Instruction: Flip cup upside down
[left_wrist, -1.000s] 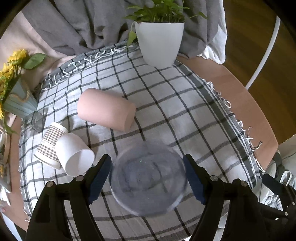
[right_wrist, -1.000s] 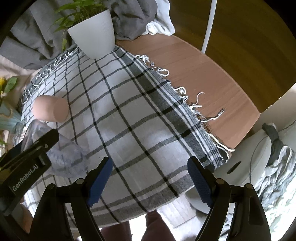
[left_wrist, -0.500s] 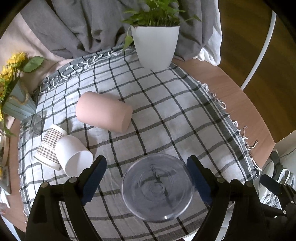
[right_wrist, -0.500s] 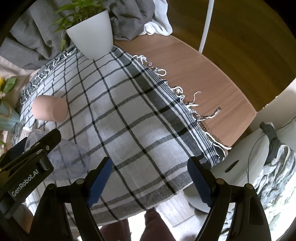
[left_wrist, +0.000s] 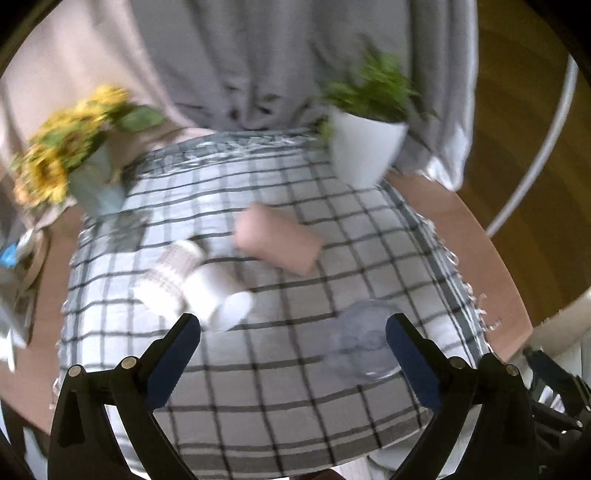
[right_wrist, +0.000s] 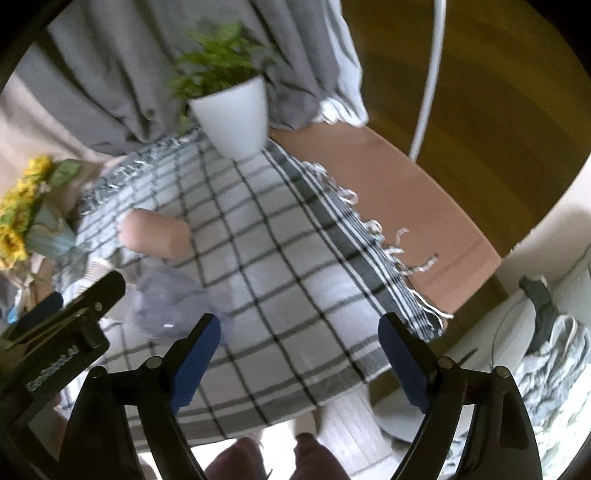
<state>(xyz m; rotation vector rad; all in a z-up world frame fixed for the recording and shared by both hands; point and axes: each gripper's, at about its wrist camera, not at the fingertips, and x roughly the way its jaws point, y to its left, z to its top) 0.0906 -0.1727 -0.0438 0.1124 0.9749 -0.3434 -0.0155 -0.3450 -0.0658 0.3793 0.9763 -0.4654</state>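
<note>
**Both grippers open, clear cup sitting on the cloth by your left gripper's right finger**

Left wrist view, going left to right. Your left gripper (left_wrist: 293, 341) is hanging over the checked cloth (left_wrist: 258, 387) with jaws spread wide and nothing between them. Far left of the jaws and well beyond them, a blurred yellow flower bunch (left_wrist: 62, 155) is standing in a pale blue vase. Just ahead of your left finger (left_wrist: 173, 360), a white cup (left_wrist: 218, 295) and a patterned cup (left_wrist: 171, 275) are lying on their sides, touching each other. Ahead of the gap between the jaws, a pink cup (left_wrist: 277, 242) is lying on its side, apart from the white one. The clear cup (left_wrist: 364, 341) is sitting on the cloth just inside and ahead of your right finger (left_wrist: 410, 362); blur is hiding which end is up, so I cannot tell. Far ahead and right, a white plant pot (left_wrist: 365, 151) is standing at the cloth's far edge.

Right wrist view, same order. Your right gripper (right_wrist: 299, 356) is also holding its jaws wide apart, empty. Left of its left finger (right_wrist: 195, 363), the left gripper's black body is showing, with the clear cup (right_wrist: 166, 302) beside it, just ahead-left of that finger. The pink cup (right_wrist: 155, 234) is lying further ahead-left. The plant pot (right_wrist: 232, 118) is sitting far ahead, roughly in line with the left finger. Bare wooden table (right_wrist: 388, 206) is showing ahead of the right finger (right_wrist: 402, 363), past the cloth's fringe.
</note>
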